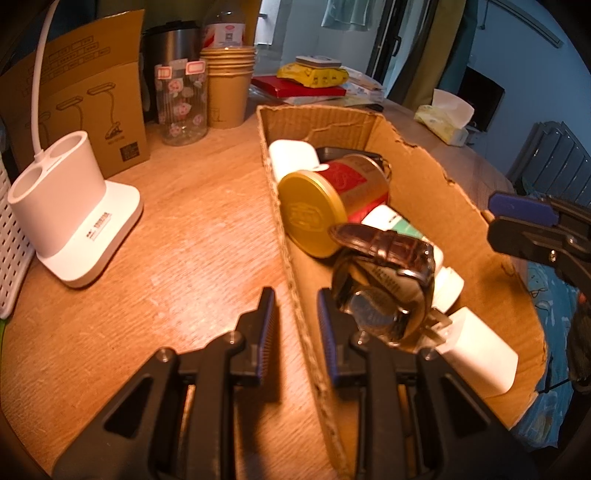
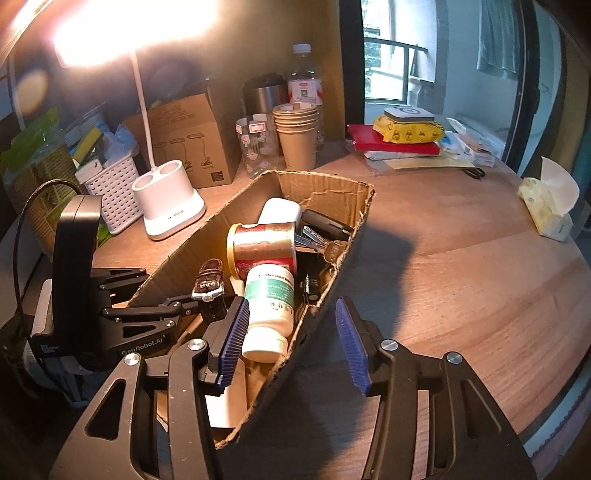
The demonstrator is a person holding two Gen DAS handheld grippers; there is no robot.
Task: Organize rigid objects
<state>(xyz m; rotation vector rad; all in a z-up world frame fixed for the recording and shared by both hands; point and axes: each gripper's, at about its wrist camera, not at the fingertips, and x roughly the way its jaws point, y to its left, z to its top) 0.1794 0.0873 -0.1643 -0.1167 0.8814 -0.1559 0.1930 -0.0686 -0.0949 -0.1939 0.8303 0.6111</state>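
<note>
the left gripper (image 1: 295,332) has its jaws clamped on the cardboard box (image 1: 424,177) wall; right gripper (image 2: 291,343) jaws straddle the opposite wall, unclamped. inside the box: tea tin (image 1: 332,206), wristwatch (image 1: 384,280), pill bottle (image 2: 271,306).

White desk lamp base (image 1: 74,218), stacked paper cups (image 1: 228,88), floral glass jar (image 1: 181,101), tissue pack (image 2: 548,206)

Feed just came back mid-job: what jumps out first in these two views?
A torn cardboard box sits mid-way across the wooden table, crammed with a gold tin, a watch and a white pill bottle. The left gripper is clamped on one side wall, and the right gripper is open around the opposite one. The desk lamp glares at upper left in the right wrist view.
</note>
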